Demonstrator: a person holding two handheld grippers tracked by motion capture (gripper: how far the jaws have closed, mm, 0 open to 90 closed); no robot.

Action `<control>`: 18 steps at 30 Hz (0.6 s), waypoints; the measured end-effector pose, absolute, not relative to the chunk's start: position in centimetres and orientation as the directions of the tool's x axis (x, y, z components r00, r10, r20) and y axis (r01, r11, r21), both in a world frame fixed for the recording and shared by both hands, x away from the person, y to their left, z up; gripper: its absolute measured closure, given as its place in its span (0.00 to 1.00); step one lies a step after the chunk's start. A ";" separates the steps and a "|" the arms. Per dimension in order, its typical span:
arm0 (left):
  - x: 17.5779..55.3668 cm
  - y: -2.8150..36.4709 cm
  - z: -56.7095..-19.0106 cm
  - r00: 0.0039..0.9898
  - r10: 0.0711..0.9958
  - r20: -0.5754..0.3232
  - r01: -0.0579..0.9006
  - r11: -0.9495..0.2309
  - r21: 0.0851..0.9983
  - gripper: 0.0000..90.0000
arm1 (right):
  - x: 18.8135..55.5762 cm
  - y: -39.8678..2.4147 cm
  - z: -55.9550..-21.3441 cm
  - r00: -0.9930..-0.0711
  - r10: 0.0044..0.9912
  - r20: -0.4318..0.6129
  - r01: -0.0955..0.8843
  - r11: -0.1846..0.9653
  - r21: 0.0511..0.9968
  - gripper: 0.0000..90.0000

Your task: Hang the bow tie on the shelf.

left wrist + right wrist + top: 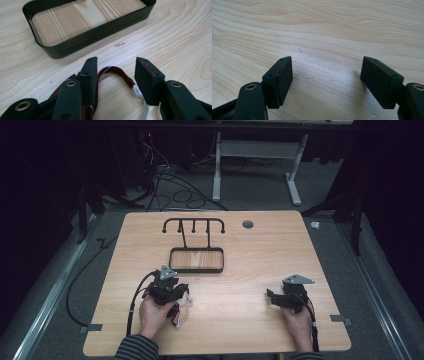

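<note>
A red and white strap lies in a loop on the wooden table, with my left gripper open around it. The strap's loop sits between the two jaws, close to the left pad, and neither pad presses on it. In the high view the left gripper is at the front left, with the strap trailing beside the hand. My right gripper is open over bare wood, with nothing between its jaws. In the high view the right gripper rests at the front right.
A black stand with a rounded tray base and a bar of hooks rises at the table's middle back. Its tray wall lies just ahead of the left jaws. A grey cable port sits near the far edge.
</note>
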State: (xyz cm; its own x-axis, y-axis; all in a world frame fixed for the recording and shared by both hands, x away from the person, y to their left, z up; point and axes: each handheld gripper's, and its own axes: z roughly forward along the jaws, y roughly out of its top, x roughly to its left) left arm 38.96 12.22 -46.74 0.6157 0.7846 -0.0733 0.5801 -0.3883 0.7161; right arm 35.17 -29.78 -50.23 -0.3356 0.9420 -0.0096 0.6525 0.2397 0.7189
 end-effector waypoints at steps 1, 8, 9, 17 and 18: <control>39.1 12.2 -46.9 0.614 0.786 -0.073 0.584 -0.390 0.712 0.60 | 35.2 -29.8 -50.2 -0.336 0.942 -0.009 0.653 0.240 0.719 0.30; 39.9 12.1 -47.6 0.606 0.793 -0.070 0.600 -0.397 0.695 0.64 | 35.2 -29.8 -50.2 -0.334 0.943 -0.009 0.653 0.238 0.719 0.30; 39.9 12.1 -47.7 0.605 0.794 -0.066 0.600 -0.399 0.694 0.65 | 35.2 -29.8 -50.2 -0.334 0.943 -0.008 0.653 0.238 0.719 0.30; 40.5 11.9 -48.4 0.599 0.798 -0.058 0.608 -0.407 0.682 0.75 | 35.2 -29.8 -50.2 -0.333 0.943 -0.008 0.654 0.237 0.719 0.30; 40.5 11.8 -48.5 0.600 0.798 -0.056 0.611 -0.411 0.677 0.76 | 35.2 -29.8 -50.2 -0.333 0.943 -0.008 0.654 0.237 0.719 0.30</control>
